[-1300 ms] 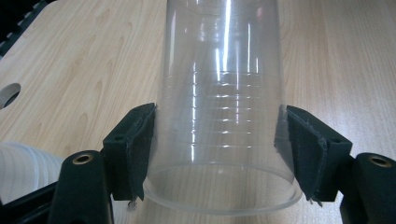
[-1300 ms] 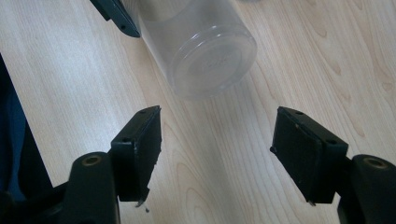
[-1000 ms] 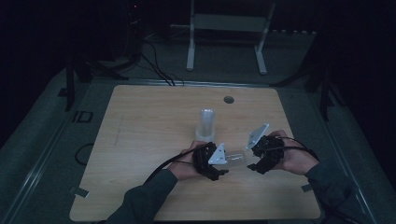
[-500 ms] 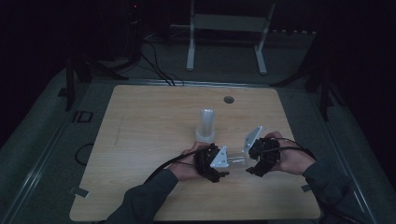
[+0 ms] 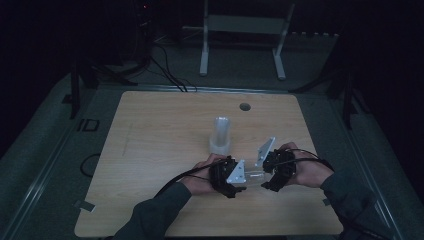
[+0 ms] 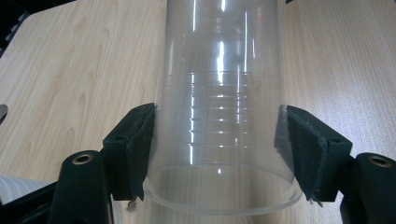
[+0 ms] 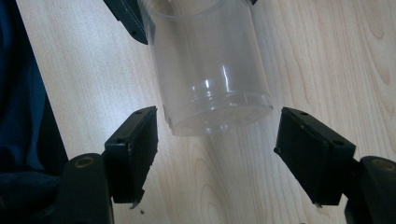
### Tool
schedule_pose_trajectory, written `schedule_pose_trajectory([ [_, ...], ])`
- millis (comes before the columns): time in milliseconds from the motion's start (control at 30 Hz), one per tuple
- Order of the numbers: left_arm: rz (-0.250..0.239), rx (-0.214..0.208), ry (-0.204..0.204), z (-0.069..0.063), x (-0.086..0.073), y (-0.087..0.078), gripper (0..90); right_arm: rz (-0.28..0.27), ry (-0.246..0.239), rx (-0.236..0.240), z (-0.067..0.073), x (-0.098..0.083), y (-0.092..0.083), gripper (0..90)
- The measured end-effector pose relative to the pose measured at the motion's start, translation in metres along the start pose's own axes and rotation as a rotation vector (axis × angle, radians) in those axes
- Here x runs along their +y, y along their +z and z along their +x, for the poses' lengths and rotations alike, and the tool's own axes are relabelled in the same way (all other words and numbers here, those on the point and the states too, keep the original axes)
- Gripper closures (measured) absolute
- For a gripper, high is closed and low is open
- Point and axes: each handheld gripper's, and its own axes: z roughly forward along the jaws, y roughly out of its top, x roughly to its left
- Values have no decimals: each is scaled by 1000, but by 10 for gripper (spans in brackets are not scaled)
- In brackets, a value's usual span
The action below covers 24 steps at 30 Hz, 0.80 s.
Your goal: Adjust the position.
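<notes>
Clear plastic cup at lower centre, clamped in my left gripper | right gripper jaws just opening, apart, off its base | handover looks done; stacking on white cup stack left.

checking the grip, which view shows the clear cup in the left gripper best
The left gripper view: the clear cup sits large between both pads, which press its sides. The right gripper view shows its closed base end. The high view shows it small and faint.

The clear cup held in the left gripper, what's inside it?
Nothing shows inside the clear cup: the table's wood grain reads straight through its wall. The left gripper pads cover a strip on each side.
</notes>
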Motion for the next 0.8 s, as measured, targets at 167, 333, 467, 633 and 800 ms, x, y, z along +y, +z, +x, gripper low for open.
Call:
schedule_pose_trajectory([
  [167, -3, 1, 8, 0, 2, -1, 301, 6, -3, 7, 1, 1, 2, 293],
  [333, -4, 0, 20, -2, 4, -1, 301, 13, -15, 20, 3, 3, 6, 293],
  [467, -7, -3, 23, -2, 6, -1, 301, 10, -20, 24, 3, 4, 7, 294],
  [633, -17, -4, 23, -3, 7, -2, 301, 10, -19, 26, 4, 4, 9, 299],
  [800, -38, -2, 15, -4, 8, -2, 300, 3, -16, 29, 4, 3, 10, 319],
])
